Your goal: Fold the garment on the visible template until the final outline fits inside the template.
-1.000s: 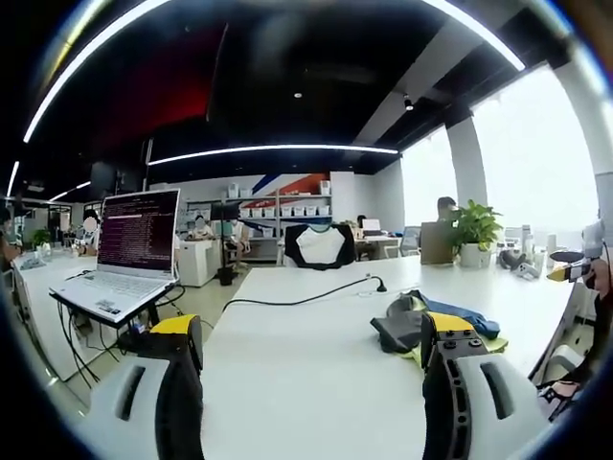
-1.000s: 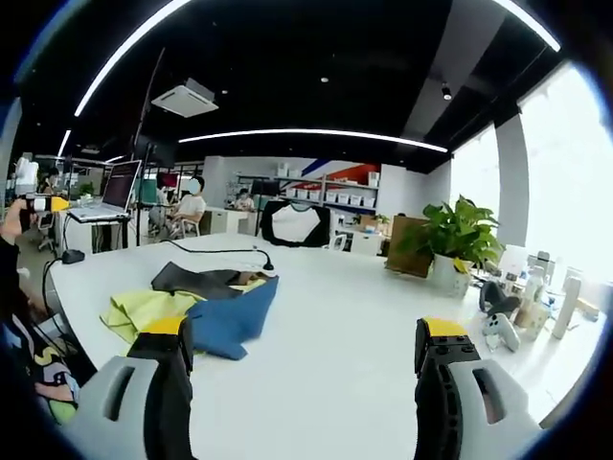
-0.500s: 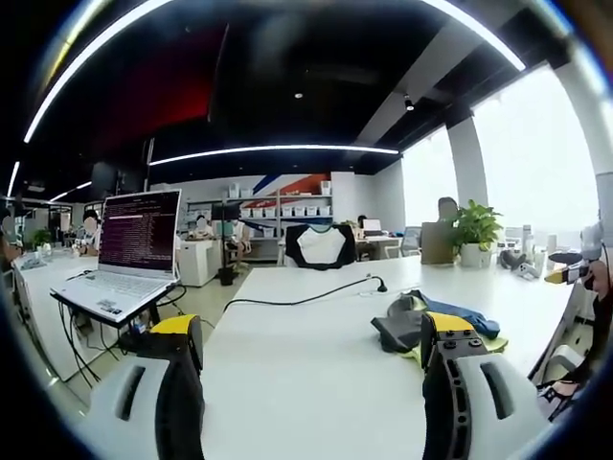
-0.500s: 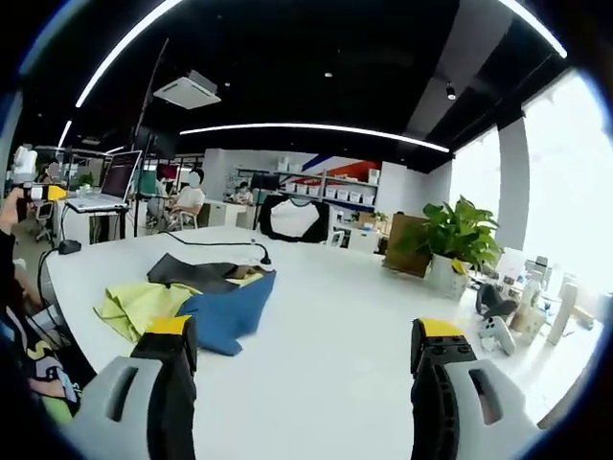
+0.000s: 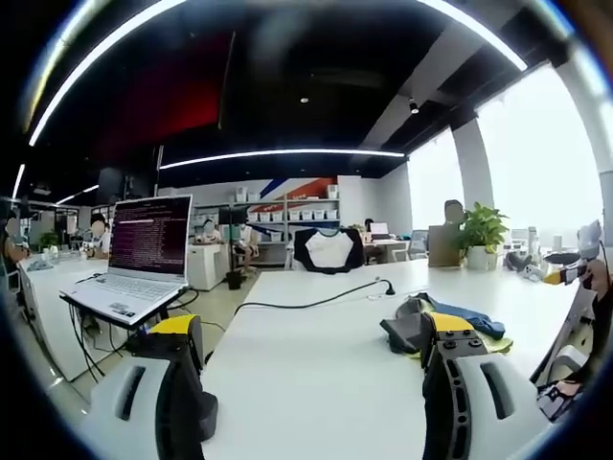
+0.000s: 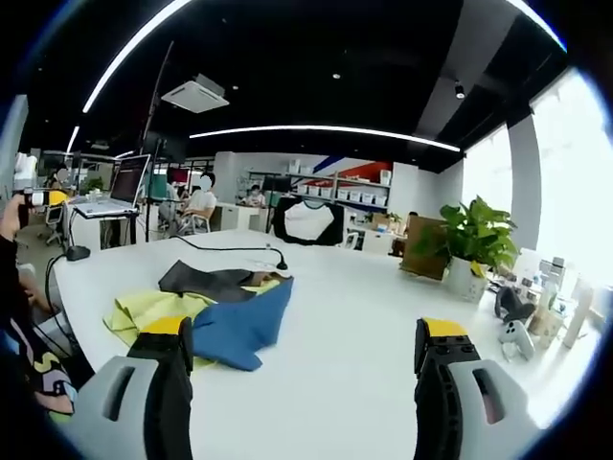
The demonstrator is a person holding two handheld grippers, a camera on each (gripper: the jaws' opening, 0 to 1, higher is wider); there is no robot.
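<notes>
A crumpled pile of garments lies on the white table (image 6: pixel 364 316): a blue piece (image 6: pixel 239 326), a yellow-green piece (image 6: pixel 144 311) and a dark grey piece (image 6: pixel 206 281). In the left gripper view the same pile (image 5: pixel 450 321) sits at the right, partly behind my right jaw. My left gripper (image 5: pixel 311 359) is open above the table with nothing between its jaws. My right gripper (image 6: pixel 305 369) is open too, with the pile just beyond its left jaw. No template outline can be made out on the table.
A black cable (image 5: pixel 306 302) with a small stand runs across the table. A laptop (image 5: pixel 144 254) stands on a raised stand at the left. A potted plant (image 6: pixel 469 244) and small items (image 6: pixel 517 321) sit at the table's far right. People sit at desks behind.
Both views have shifted slightly with the hands. The garment pile has not moved, and both grippers stay open.
</notes>
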